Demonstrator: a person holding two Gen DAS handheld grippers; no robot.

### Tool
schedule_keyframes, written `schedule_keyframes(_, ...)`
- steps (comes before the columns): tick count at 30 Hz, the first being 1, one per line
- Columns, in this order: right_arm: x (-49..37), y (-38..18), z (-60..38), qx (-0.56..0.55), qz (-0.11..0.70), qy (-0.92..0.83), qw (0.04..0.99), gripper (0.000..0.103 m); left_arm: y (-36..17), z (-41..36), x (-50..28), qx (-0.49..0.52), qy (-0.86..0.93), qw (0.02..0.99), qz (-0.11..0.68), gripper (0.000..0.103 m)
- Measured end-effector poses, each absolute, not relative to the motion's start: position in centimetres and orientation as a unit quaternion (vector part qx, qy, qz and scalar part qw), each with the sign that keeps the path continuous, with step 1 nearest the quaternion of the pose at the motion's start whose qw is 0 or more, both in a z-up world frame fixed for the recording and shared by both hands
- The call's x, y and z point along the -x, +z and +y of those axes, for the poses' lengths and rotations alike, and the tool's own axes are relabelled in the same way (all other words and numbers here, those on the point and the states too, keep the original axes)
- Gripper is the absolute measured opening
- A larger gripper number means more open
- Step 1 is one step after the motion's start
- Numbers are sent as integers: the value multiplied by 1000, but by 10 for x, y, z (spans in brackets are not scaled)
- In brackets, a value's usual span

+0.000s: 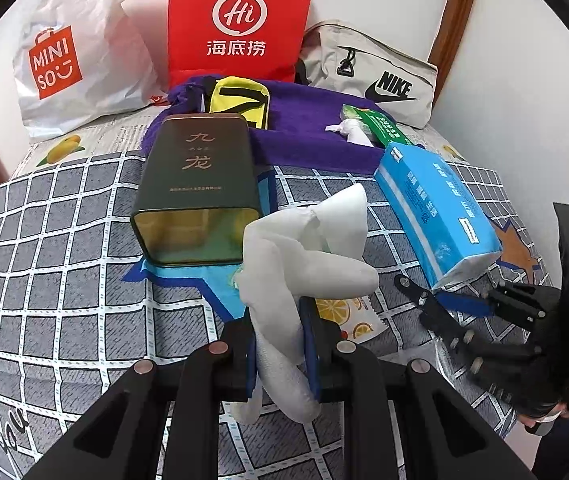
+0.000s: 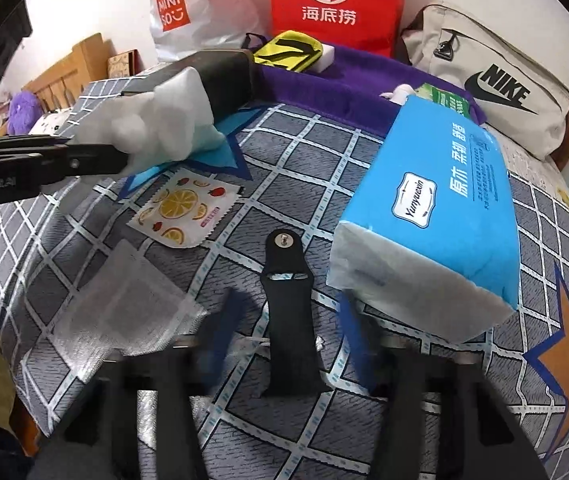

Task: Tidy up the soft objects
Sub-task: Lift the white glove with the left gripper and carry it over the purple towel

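White tissue [image 1: 284, 280] between left tongs [image 1: 282, 354]

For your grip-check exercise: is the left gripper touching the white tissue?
Touching. The left wrist view shows the left gripper pads pinching the white tissue.

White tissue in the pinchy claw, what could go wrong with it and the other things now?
The white tissue hangs loosely from the left gripper, so a floppy end might snag on the tin or slip out. The black strap lies flat on the soft bed sheet under the open right gripper, which might pinch the sheet too. The blue tissue pack sits close beside that gripper and could get bumped.
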State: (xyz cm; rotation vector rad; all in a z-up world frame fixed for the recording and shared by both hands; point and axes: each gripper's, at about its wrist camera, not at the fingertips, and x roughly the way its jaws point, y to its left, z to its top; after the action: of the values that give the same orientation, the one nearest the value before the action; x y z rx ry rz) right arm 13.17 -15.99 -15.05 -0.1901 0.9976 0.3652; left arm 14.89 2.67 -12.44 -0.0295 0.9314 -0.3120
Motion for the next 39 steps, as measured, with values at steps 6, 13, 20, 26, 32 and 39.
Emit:
schedule_keyframes(6, -128, -151, -162, 89, 479, 175, 855, 23, -127, 26, -148, 18, -159, 879, 448, 18)
schedule_keyframes(13, -130, -150, -162, 82, 476, 175, 858, 22, -126, 27, -148, 34, -168, 880, 443, 18)
schedule_keyframes(20, -117, -133, -157, 88, 472, 189, 857, 21, -105, 30, -145, 37, -174, 885, 429, 18)
schedule_keyframes(26, -122, -107, -166, 69, 454, 186, 868, 21, -89, 31, -147, 37, -170, 890, 422, 18)
schedule_keyframes(32, -132, -82, -177, 57, 436, 182, 879, 21, -70, 28, -153, 36, -172, 894, 412, 18)
schedule_keyframes(39, -158, -62, -191, 47, 423, 167, 890, 21, -53, 23, -169, 37, -178, 898, 401, 17)
